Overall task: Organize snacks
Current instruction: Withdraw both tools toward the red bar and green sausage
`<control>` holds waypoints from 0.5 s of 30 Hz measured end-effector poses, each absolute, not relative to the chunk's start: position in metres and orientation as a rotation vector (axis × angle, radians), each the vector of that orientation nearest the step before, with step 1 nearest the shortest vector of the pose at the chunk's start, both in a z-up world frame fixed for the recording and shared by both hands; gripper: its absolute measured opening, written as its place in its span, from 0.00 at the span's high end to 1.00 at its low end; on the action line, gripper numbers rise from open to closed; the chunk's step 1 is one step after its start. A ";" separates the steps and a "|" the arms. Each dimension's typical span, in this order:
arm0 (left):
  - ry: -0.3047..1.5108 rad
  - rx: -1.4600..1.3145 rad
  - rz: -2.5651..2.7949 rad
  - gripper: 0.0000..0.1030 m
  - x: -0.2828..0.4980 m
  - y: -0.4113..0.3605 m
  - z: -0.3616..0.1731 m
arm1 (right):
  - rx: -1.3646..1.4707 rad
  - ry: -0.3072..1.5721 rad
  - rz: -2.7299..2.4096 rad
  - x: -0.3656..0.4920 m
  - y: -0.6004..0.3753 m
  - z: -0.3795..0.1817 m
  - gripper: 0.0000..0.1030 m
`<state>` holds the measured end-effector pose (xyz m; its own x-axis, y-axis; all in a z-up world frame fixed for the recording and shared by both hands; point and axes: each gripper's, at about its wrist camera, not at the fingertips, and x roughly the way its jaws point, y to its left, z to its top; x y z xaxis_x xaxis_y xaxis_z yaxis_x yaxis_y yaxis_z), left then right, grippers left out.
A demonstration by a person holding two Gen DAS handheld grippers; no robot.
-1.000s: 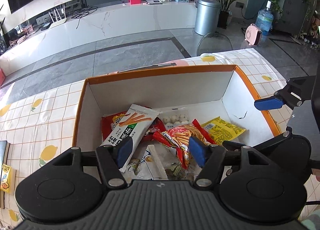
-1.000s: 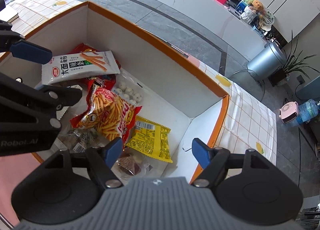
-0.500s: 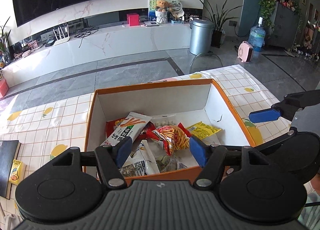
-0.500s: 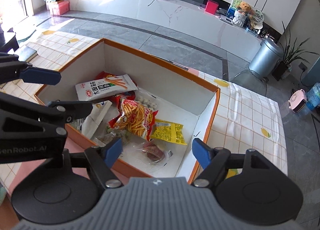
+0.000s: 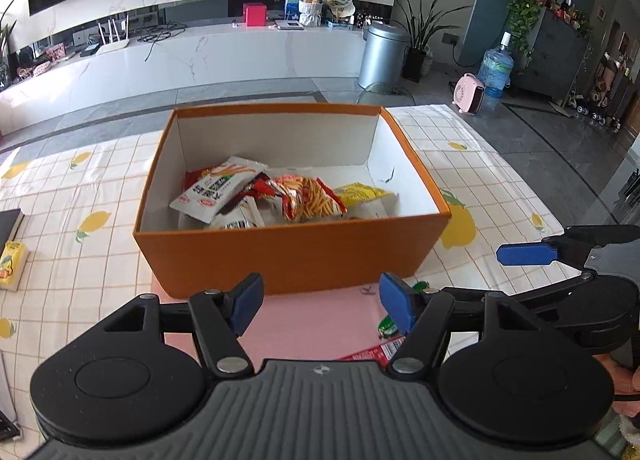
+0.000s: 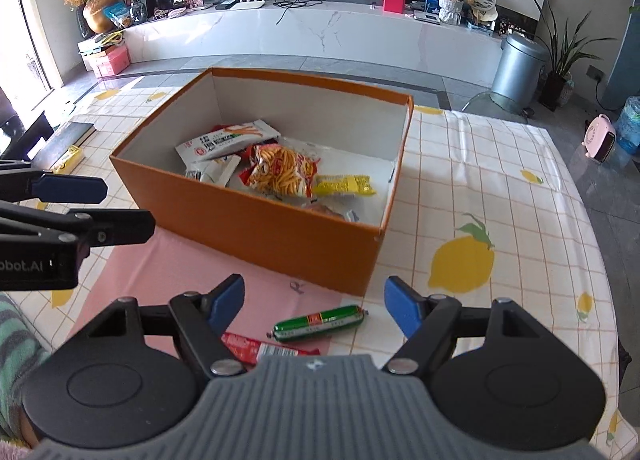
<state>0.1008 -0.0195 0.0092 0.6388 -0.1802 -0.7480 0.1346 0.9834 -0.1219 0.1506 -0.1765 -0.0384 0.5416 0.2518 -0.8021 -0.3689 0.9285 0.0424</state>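
Both grippers empty, snacks waiting

We see the left gripper (image 5: 320, 302) and right gripper (image 6: 314, 300) spread wide; the orange box (image 6: 256, 226) holds snack packets at centre frame, a green sausage (image 6: 320, 323) lies below it.

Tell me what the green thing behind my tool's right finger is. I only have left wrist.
Observer: A green sausage stick, lying flat on the table outside the orange box, at the pink mat's edge.
Operator: Box's near wall blocks me. Anything behind it?
Observer: A clear packet with something brown inside, towards the right corner.
Operator: Right tool holding anything?
Observer: No. The right tool is open and empty, and the sausage lies untouched in front of it.
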 end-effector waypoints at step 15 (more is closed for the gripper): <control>1.118 -0.287 -0.178 0.25 0.089 -0.028 -0.066 | -0.167 1.112 0.323 0.151 -0.192 -0.096 0.34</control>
